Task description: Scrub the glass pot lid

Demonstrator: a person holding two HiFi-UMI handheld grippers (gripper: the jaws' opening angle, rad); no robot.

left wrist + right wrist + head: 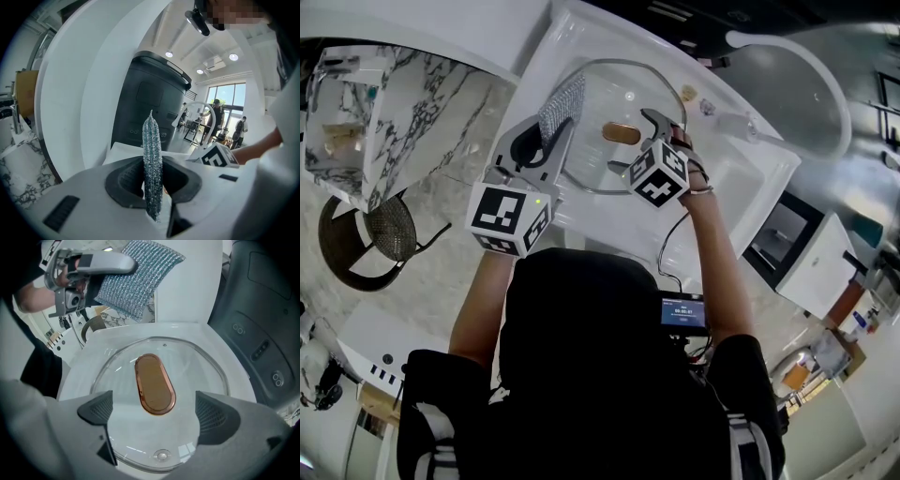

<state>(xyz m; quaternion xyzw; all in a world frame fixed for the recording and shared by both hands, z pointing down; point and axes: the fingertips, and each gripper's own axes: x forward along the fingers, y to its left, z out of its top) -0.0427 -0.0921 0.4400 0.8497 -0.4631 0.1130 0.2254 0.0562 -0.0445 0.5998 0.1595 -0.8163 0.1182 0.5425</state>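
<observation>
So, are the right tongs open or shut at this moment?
Open. In the right gripper view the right tongs stand wide apart, gripping nothing; the glass pot lid shows through the gap.

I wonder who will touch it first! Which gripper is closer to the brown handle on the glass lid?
Right. The right gripper is open right over the brown handle. The left gripper holds a scrubbing cloth by the glass lid's edge, farther off.

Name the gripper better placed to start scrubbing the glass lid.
Left. The left gripper pinches the mesh scrubber near the glass lid; the right gripper hovers open and empty over it.
</observation>
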